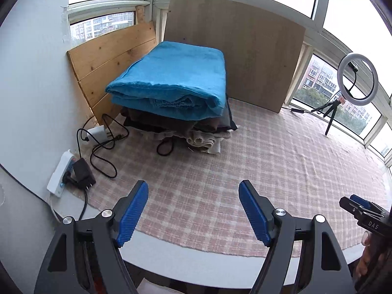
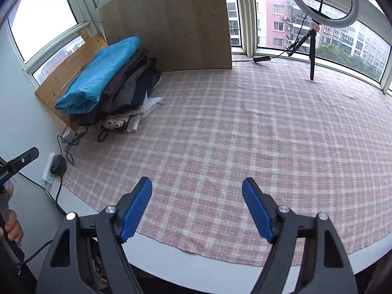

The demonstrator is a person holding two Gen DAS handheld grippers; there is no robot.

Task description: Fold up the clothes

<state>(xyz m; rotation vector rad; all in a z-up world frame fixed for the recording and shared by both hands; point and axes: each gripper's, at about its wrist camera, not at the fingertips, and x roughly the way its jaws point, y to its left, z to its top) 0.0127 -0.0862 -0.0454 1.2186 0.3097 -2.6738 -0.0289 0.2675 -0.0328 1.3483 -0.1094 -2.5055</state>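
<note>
Left hand-held gripper (image 1: 193,210): jaws spread wide, gripping nothing, above the near edge of the checked pink cloth (image 1: 245,171) covering the tabletop (image 1: 196,259). Right hand-held gripper (image 2: 197,208): likewise spread wide and empty, over the same near edge. Stack of folded clothes (image 1: 171,98) well ahead of the left hand-held gripper, far ahead and to the left of the right one, blue piece (image 2: 98,76) on top, darker and beige pieces beneath. Wooden boards (image 1: 235,49) upright just behind the stack. Ring light (image 2: 321,0) on tripod far ahead, to the right. Power strip (image 1: 60,174) with black cables off to the left.
</note>
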